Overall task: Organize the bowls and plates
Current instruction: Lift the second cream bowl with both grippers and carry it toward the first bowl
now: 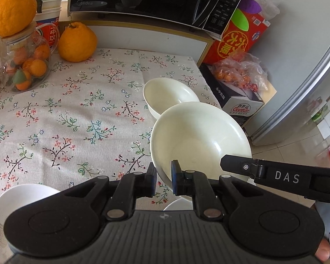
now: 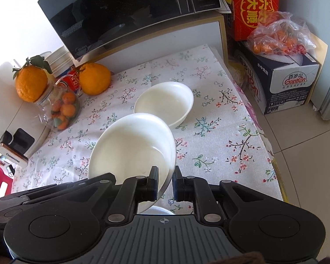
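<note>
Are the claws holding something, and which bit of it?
Both hold the big white bowl by its near rim: the left claw and the right claw each pinch the edge.

Bright, soft daylight – glare on the microwave door [image 2: 125, 15] (strong fisheye bending at edges), corners vignetted black.

This was a home kitchen. A Midea microwave [image 1: 156, 0] stood on a shelf at the far edge of a table under a flowered tablecloth [image 1: 61, 118], with a refrigerator [image 1: 305, 83] on tiled floor beyond its right edge. Oranges [image 1: 77, 41] and white bowls [image 2: 165, 103] sat on the cloth.
</note>
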### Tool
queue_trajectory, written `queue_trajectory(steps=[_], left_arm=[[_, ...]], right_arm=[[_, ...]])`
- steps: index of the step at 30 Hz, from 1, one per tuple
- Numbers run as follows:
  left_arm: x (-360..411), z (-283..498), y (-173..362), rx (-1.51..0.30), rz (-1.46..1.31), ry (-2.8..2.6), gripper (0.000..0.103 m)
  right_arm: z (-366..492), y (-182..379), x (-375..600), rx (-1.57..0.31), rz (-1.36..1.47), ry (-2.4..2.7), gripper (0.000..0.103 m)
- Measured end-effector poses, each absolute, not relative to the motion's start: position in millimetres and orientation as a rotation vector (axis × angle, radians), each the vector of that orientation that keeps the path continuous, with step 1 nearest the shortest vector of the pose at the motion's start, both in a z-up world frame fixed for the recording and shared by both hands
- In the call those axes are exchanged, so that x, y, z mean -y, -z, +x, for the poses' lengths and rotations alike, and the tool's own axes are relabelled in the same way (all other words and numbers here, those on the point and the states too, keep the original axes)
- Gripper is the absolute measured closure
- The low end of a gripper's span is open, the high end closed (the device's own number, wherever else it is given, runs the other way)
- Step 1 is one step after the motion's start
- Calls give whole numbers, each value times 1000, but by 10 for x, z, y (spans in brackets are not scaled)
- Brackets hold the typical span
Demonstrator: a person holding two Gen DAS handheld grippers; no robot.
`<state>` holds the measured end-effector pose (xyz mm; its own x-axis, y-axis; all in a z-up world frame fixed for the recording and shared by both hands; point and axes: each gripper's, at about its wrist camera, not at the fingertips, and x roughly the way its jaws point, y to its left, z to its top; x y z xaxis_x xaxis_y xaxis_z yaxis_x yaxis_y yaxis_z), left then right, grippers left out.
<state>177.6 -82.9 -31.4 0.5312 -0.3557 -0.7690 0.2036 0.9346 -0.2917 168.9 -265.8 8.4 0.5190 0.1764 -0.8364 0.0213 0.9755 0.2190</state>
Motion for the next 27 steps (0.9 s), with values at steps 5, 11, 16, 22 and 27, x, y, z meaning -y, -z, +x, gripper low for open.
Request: queue_trajectory(steps=[5, 11, 16, 22, 27], left_arm=[[801, 1714, 283, -947, -160, 330, 91], [777, 1653, 238, -941, -169, 345, 91], [774, 1587, 192, -926, -168, 359, 91], [753, 1494, 168, -923, -164, 386, 91], [719, 1436, 198, -929, -142, 406, 90]], right_arm=[[1616, -93, 2612, -1027, 198, -108, 88], [1512, -147, 2580, -1007, 183, -109, 87], [1420, -217, 2553, -976, 158, -103, 87], [1329, -269, 2546, -975, 147, -112, 87], [1219, -266, 2523, -984, 136, -127, 87]])
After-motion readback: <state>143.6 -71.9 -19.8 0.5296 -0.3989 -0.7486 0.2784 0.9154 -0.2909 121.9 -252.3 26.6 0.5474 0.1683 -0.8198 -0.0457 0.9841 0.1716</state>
